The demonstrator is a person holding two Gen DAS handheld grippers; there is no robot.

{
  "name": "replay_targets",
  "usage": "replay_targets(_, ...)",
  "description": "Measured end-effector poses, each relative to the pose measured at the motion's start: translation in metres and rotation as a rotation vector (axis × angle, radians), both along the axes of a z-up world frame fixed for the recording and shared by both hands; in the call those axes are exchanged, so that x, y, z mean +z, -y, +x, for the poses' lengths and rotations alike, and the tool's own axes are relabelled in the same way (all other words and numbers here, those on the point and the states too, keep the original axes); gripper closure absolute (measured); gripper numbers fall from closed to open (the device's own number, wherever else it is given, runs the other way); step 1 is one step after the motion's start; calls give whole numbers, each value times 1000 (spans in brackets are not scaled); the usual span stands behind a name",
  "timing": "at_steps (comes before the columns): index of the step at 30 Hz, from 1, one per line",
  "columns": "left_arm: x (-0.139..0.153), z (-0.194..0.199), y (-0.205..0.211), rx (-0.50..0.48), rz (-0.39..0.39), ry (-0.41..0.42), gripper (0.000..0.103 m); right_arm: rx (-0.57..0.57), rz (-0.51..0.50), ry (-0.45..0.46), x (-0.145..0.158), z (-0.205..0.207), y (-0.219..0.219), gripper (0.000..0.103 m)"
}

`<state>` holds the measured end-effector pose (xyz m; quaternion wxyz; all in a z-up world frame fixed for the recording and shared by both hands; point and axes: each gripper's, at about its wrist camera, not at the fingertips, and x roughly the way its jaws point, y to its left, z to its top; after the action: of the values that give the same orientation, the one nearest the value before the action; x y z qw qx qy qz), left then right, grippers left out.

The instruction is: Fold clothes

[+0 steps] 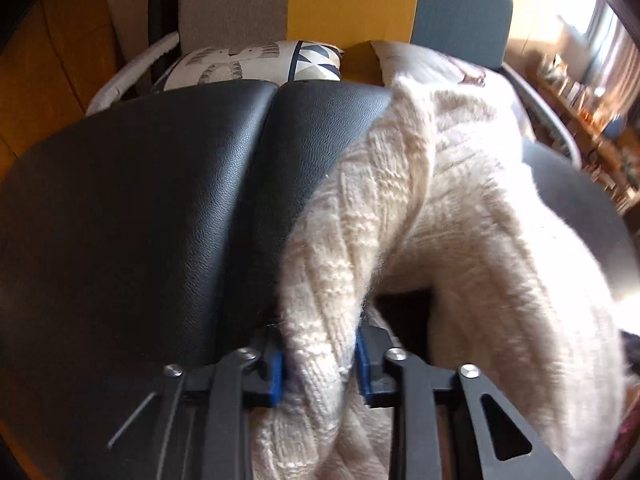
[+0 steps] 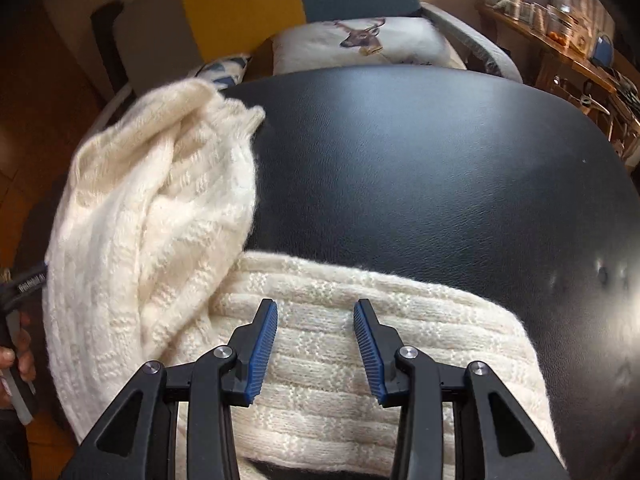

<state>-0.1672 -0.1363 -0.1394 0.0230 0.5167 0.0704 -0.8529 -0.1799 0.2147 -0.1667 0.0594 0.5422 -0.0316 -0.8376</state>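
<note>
A cream cable-knit sweater [image 1: 440,208] lies on a black leather surface [image 1: 160,200]. My left gripper [image 1: 320,364] is shut on a thick bunched fold of the sweater, its blue pads [image 1: 276,376] pressed into the knit, and the cloth rises from it in a lifted ridge. In the right wrist view the sweater [image 2: 152,216] is heaped at the left, with a flat folded part [image 2: 320,364] near the front edge. My right gripper [image 2: 316,336] is open just above that flat part, nothing between its fingers.
Behind the black surface [image 2: 420,168] stand chairs with patterned cushions [image 1: 248,62], one with a deer print [image 2: 360,40]. A wooden shelf [image 2: 560,40] with jars is at the far right. A hand [image 2: 16,360] holding the other gripper's handle shows at the left edge. Wooden floor lies to the left.
</note>
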Motion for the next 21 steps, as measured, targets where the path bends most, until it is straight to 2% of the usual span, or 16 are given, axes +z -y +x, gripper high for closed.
replay_targets(3,6,7,12,17,74,-16,81,116,138,-15,-8,4,19,61)
replay_targets(5,12,10,17,15,136,-12,81,108,135,-11,-8,5,16,62)
replay_targets(6,16,11,20,17,144,-7,81,88,129,-7,-7,5,9,63)
replay_targets(10,27,27,27,-3,133,7,81,43,136,-20,-6,9,-18,63)
replay_targets(15,39,65,12,-111,42,-64,74,-34,128,-30,-4,23,-61,61)
replay_targets(19,31,92,6,-102,8,-43,74,-108,82,-27,-7,32,-91,59)
replay_targets(21,27,102,6,-89,-10,-27,66,-132,35,-22,-9,34,-101,58)
